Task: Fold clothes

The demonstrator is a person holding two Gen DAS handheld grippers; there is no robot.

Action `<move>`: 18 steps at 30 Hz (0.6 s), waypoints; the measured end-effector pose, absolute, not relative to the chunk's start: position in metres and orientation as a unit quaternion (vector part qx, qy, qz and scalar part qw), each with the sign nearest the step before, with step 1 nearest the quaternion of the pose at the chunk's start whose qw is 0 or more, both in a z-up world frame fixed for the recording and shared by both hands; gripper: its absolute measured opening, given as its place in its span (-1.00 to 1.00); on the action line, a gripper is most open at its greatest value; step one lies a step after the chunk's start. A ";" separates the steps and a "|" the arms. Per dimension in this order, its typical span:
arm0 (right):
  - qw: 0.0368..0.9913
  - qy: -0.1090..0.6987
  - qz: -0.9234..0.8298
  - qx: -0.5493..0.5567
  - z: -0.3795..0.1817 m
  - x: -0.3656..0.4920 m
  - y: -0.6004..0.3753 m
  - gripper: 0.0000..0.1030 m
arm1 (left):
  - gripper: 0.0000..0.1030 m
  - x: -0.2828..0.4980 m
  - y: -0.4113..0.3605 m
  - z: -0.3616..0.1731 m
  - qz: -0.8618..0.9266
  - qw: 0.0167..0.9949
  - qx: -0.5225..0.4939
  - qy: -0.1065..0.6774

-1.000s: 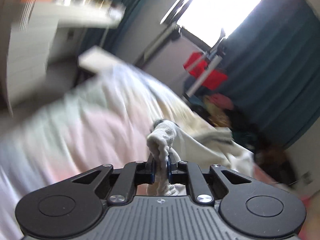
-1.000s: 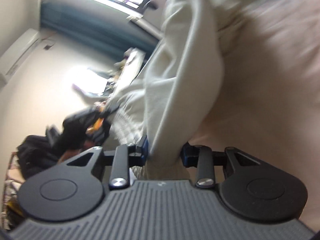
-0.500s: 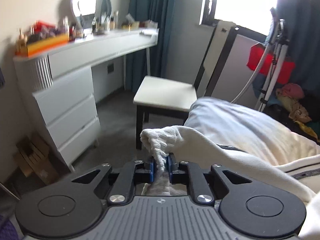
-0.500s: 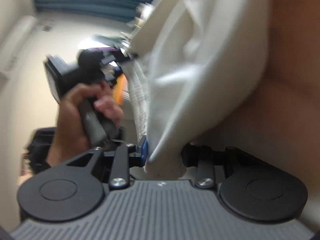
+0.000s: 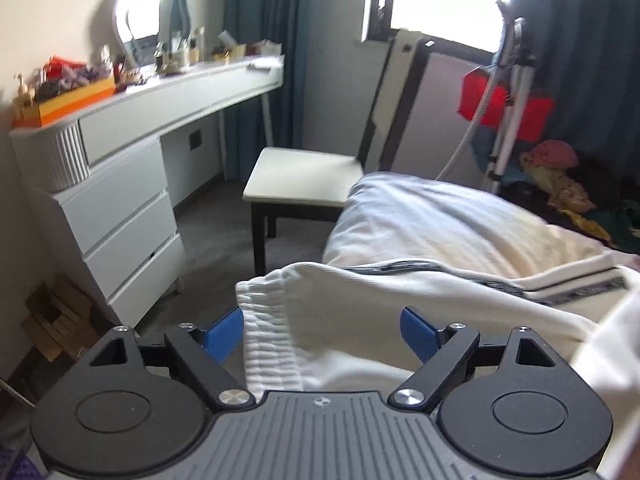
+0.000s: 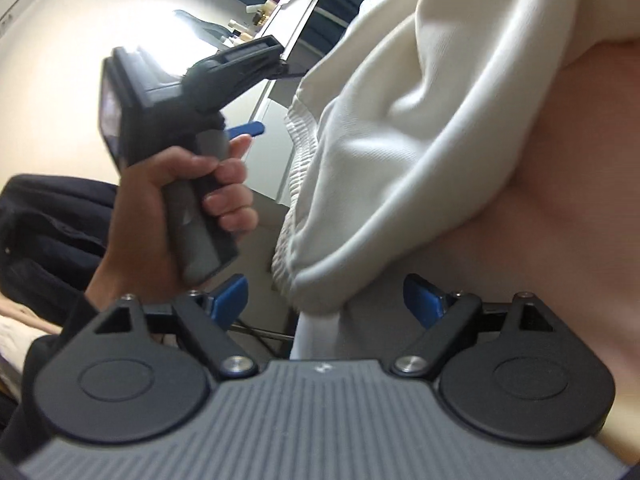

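Our left claw and right claw are opening, holding nothing. The white trousers lie between both, their ribbed waistband at lower centre, legs running right.

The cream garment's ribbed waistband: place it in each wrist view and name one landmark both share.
Left wrist view: the ribbed waistband sits at lower centre, between the blue pads of the opening left claw, nearer the left pad.
Right wrist view: it runs down the middle, ending above the opening right claw.
Shared landmark: the white dresser, behind the waistband in the right view.
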State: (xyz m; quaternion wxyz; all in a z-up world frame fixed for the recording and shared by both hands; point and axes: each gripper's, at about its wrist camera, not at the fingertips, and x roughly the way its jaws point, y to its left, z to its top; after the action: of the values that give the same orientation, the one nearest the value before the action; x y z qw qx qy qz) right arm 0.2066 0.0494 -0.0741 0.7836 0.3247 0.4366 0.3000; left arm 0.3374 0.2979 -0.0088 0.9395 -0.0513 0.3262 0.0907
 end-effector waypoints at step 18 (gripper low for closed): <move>0.963 0.193 0.164 0.090 0.098 0.058 -0.149 0.68 | 0.78 0.079 0.088 0.071 -0.012 0.974 -0.071 0.213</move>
State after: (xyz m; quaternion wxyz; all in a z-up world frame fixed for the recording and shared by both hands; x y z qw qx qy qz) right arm 0.0576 -0.1494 0.0982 0.9630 0.0904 0.1933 0.1645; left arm 0.0790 0.0875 0.0709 0.9744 -0.0706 0.2132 -0.0125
